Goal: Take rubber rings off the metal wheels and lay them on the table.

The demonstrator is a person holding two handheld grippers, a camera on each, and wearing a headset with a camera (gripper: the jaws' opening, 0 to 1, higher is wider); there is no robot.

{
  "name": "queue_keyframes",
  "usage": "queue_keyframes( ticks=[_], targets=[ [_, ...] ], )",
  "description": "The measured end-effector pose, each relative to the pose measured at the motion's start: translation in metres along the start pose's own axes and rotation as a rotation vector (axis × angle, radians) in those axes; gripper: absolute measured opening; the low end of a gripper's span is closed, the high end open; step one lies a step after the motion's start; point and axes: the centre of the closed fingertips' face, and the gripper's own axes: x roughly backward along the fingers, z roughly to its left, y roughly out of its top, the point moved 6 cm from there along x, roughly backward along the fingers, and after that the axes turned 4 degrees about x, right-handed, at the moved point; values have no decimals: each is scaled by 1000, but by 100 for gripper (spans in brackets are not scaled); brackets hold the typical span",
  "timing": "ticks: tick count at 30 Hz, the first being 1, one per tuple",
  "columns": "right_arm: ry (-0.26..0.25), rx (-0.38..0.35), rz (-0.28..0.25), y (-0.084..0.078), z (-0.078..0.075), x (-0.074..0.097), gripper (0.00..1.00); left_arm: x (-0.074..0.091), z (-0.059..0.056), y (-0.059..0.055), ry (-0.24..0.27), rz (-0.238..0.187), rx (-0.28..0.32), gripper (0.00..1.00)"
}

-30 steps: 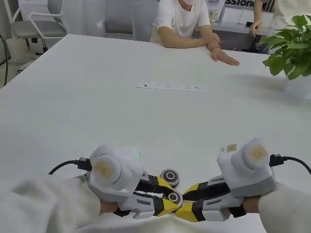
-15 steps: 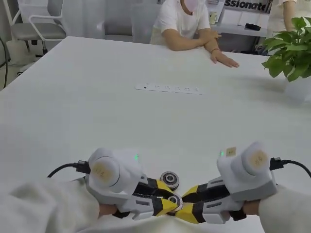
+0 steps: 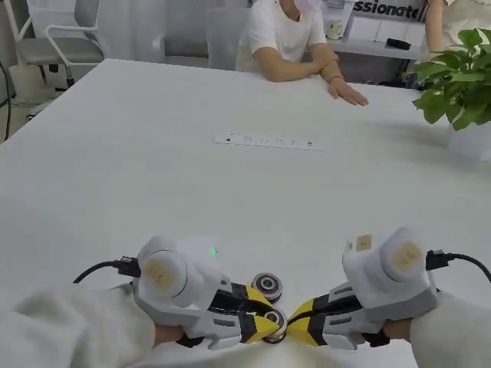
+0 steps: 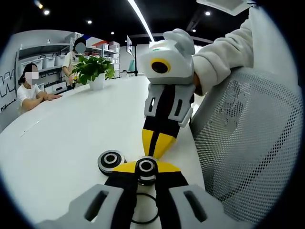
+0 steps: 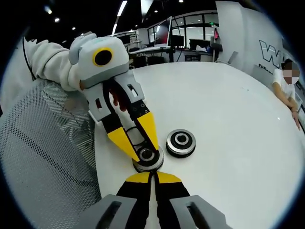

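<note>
Place: an open-plan office or showroom.
Table: long and white, meeting-room style, stretching far ahead of the left tongs and right tongs.
Power strip: mid-table, well ahead of both tongs.
Seated person: far edge, arms on the table.
Potted plant: far right of the right tongs.
Chairs: office chair far left; mesh chair close behind the tongs.
Background: shelves, monitor, ceiling lights, wall lettering.

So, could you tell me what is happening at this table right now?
A person works two grippers at the near edge of the table. The left gripper clamps a metal wheel, and the right gripper, shut, has its tips at that wheel's rim. A second wheel lies beside it.
</note>
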Motion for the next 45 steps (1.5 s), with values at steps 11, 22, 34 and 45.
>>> queue_keyframes(
  ticks=[11, 22, 34, 45],
  targets=[
    [-1, -263, -11, -1, -6, 5, 0, -1, -1, 1, 5, 3, -5, 8],
    [28, -506, -48, 5, -9, 12, 0, 0, -1, 1, 4, 22, -24, 7],
    [36, -614, -55, 3, -9, 14, 0, 0, 0, 1, 1, 24, -22, 7],
    [50, -656, -73, 6, -6, 14, 0, -1, 0, 1, 2, 23, -19, 8]
  ],
)
